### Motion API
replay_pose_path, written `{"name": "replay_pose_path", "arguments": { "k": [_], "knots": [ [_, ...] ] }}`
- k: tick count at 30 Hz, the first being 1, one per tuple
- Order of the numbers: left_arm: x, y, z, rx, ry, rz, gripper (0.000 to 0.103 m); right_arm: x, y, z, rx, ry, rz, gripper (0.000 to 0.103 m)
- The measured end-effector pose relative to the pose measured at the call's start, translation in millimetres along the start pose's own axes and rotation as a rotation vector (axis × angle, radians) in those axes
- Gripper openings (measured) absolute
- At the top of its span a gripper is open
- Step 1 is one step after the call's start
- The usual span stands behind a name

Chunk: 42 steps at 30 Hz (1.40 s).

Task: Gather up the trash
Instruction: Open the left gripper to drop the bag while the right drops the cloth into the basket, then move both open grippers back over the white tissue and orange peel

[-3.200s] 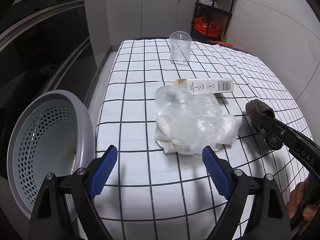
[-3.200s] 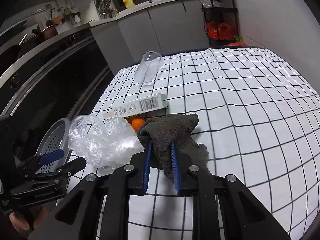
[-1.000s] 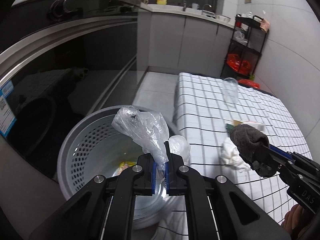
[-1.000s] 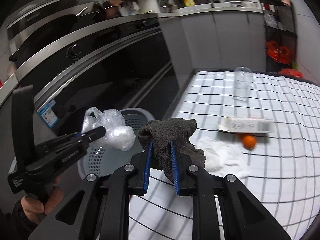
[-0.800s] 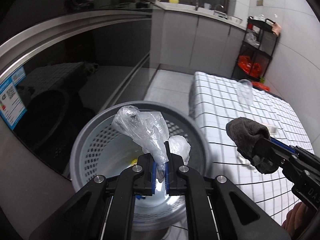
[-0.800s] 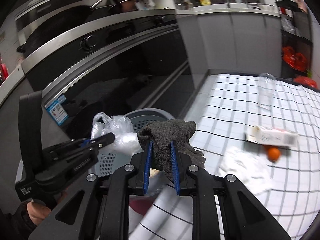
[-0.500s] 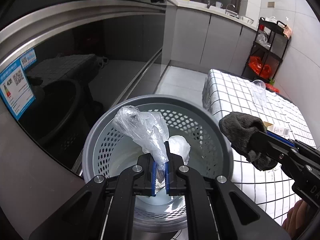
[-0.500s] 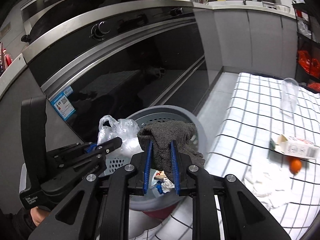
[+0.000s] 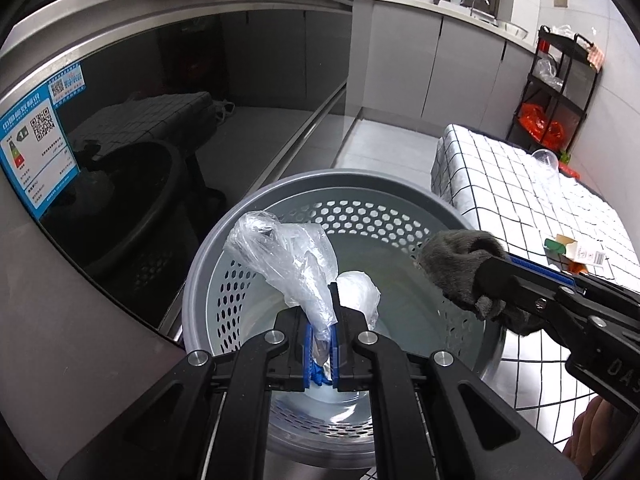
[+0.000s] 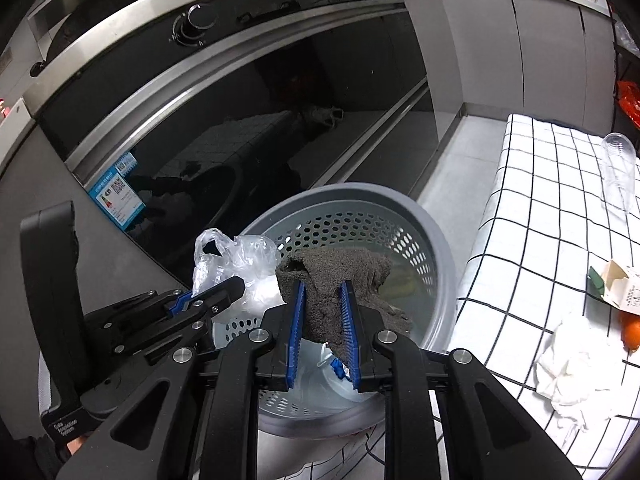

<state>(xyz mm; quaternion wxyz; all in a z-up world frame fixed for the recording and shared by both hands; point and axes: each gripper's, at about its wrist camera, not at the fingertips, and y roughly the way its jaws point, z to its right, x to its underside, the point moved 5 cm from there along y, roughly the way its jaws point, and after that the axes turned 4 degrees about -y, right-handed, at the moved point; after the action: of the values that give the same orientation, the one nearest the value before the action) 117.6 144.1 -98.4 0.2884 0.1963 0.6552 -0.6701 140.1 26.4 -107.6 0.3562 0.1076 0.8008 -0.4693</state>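
Note:
My left gripper (image 9: 321, 318) is shut on a crumpled clear plastic bag (image 9: 288, 256) and holds it over the grey perforated bin (image 9: 360, 192). My right gripper (image 10: 323, 308) is shut on a dark grey cloth (image 10: 336, 276), also above the bin (image 10: 436, 232). The cloth (image 9: 456, 264) and right gripper show at the right of the left wrist view. The bag (image 10: 236, 258) and left gripper (image 10: 230, 290) show at the left of the right wrist view. Some small scraps lie on the bin's bottom.
The checked table (image 10: 560, 208) stands right of the bin, with a clear plastic cup (image 10: 619, 168), a white carton (image 10: 624, 284), an orange (image 10: 632, 330) and crumpled white tissue (image 10: 568, 372). A dark glass oven front (image 10: 280, 120) is behind the bin. A black shelf rack (image 9: 560, 80) stands far right.
Both grippers swung left from the table until they are over the bin. The left gripper picked up the plastic bag from the table. The right keeps the cloth.

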Motion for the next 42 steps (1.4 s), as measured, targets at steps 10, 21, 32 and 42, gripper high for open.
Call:
{"name": "replay_pose_path", "arguments": {
  "k": [10, 21, 32, 42],
  "knots": [
    [4.0, 8.5, -9.9, -0.017, -0.02, -0.032, 0.007, 0.9, 8.2, 0.6, 0.001, 0.0, -0.013, 0.018],
    [6.5, 2.6, -18.7, -0.04, -0.049, -0.019, 0.052, 2.3, -0.9, 5.7, 0.009, 0.021, 0.012, 0.034],
    [6.4, -8.2, -22.8, -0.039, -0.061, -0.004, 0.063, 9.9, -14.9, 4.6, 0.02, 0.028, 0.036, 0.043],
    [12.7, -14.1, 0.7, 0.007, -0.029, 0.0, 0.069, 33.8, -41.3, 24.7, 0.07, 0.085, 0.059, 0.048]
  ]
}}
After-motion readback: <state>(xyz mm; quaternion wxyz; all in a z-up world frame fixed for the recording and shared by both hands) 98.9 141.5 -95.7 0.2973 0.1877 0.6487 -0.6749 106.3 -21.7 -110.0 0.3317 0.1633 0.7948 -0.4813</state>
